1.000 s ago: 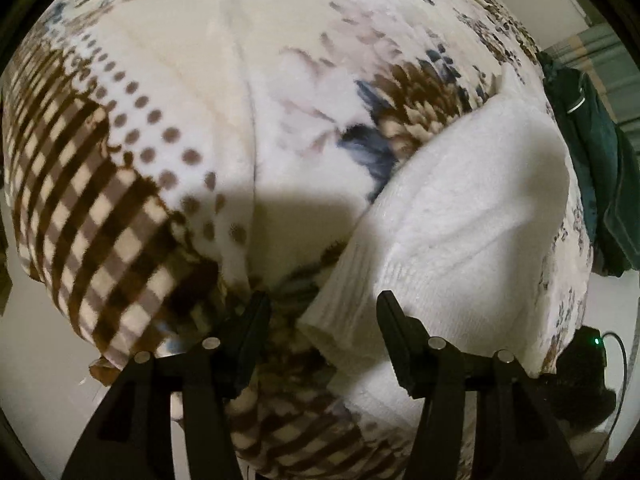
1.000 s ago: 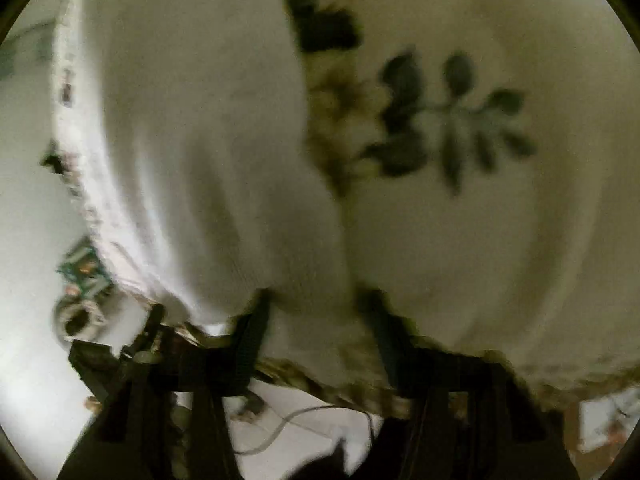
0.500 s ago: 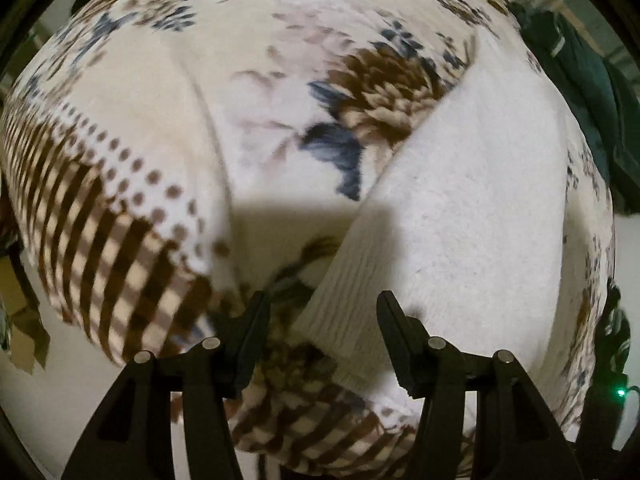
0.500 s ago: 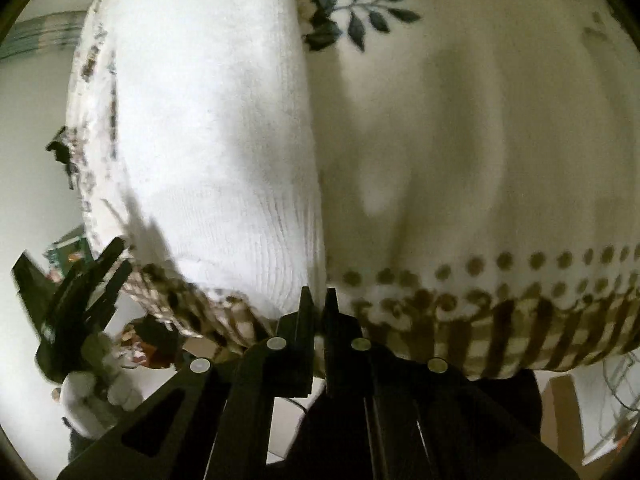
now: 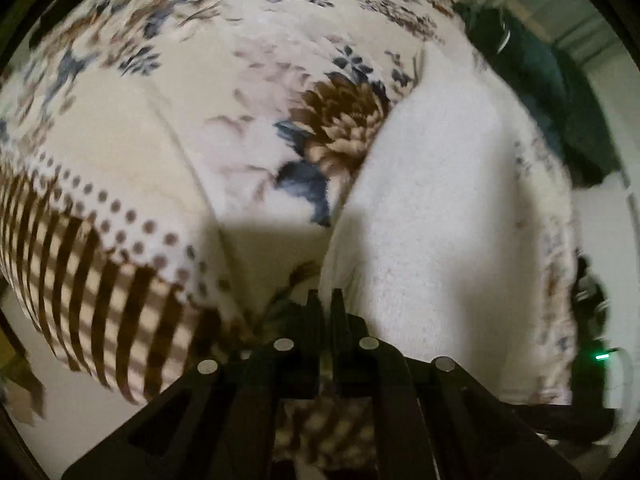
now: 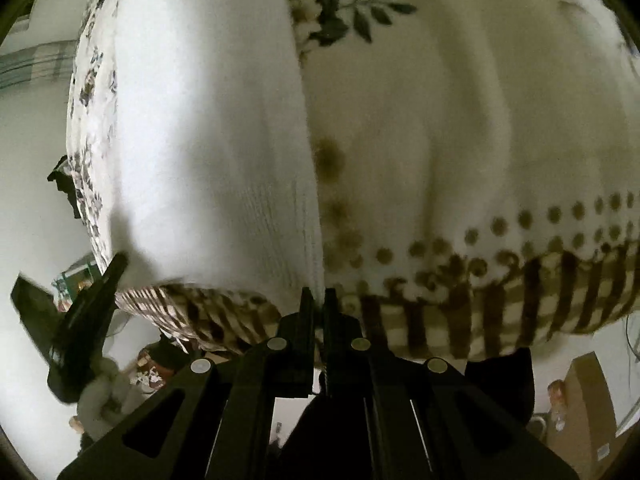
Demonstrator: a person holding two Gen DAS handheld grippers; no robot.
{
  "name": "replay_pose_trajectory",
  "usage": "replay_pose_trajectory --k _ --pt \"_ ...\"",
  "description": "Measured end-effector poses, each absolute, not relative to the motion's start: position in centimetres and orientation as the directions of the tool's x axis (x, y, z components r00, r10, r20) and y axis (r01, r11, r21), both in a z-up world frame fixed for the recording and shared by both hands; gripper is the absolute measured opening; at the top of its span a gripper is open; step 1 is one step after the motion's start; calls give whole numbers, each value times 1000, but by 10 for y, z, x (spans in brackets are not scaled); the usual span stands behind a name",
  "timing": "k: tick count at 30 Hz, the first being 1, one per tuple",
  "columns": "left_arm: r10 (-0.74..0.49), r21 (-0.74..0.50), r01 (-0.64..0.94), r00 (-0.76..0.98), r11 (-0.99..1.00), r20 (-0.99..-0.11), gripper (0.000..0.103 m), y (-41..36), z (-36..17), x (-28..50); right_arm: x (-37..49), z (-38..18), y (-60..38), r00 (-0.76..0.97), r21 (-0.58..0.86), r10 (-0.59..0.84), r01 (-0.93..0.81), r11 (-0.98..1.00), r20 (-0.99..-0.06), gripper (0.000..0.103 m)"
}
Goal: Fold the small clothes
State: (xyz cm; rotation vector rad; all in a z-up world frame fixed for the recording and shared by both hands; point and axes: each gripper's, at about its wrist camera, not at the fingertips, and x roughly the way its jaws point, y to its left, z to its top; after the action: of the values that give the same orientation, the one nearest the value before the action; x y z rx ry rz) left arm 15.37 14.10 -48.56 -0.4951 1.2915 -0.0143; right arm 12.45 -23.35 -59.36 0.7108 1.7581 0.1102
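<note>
**Ana:** Fleece blanket first: floral in the middle, a dotted band and brown stripes at the near edge, spread over what looks like a bed. Dark green clothing hangs past its far right corner. On the blanket lies the white knitted garment, stretching away ahead and to the right of the left tool.

**Ben:** And its near edge?

**Ana:** The ribbed hem comes right down to both tools. The left tool's jaws have just been closing and now stand pinched together at the hem's left corner; a sliver of white shows between them, so I judge it has the fabric. The right tool is likewise closed, with the ribbed edge running straight into its tips. From the right wrist view the left tool shows low to the left, at the garment's other near corner.

**Ben:** So both corners are gripped. How should the fold go?

**Ana:** I'd lift both corners together and level, keeping the hem taut between them so it doesn't sag. Carry it away over the garment, lay hem on far edge, then release. The knit is soft and the pinch thin; a jerk could slip it free or drag the blanket along.
</note>
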Motion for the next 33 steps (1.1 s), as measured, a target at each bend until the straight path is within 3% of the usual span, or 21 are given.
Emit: replay_pose_trajectory --k 7,10,14,15,16,18,19,25,31,32,33 --pt "-260 -299 -235 184 925 -948 2 153 -537 169 117 -607 -200 -200 391 487 379 839 -850 3" --pt "-303 -327 -217 136 920 -943 3 154 -566 186 119 -630 -179 -216 343 435 359 868 -874 3" --pt "-382 -395 -201 98 897 -919 7 160 -566 195 128 -645 -178 -257 379 473 339 861 -843 8" --pt "-405 -417 -196 98 888 -909 16 163 -562 196 129 -645 -179 -270 408 509 352 842 -817 14" --pt "-412 -426 -191 107 884 -905 23 167 -557 197 130 -646 -181 -287 447 559 373 813 -778 31" --pt "-440 -458 -181 136 870 -888 53 174 -550 200 132 -638 -194 -274 479 603 405 779 -749 61" --pt "-458 -481 -185 156 857 -875 58 178 -549 202 135 -632 -201 -245 496 616 410 765 -749 63" --pt "-579 -602 -177 168 778 -798 60 168 -575 229 144 -641 -233 -58 566 683 511 646 -728 68" --pt "-607 -617 -76 120 783 -785 61 140 -575 245 144 -672 -208 58 670 798 581 462 -600 71" --pt "-614 -623 -61 121 780 -780 61 139 -571 242 142 -671 -204 72 679 803 582 447 -591 70" --pt "-620 -627 -46 117 777 -776 60 134 -568 241 140 -670 -200 82 685 807 584 436 -584 60"
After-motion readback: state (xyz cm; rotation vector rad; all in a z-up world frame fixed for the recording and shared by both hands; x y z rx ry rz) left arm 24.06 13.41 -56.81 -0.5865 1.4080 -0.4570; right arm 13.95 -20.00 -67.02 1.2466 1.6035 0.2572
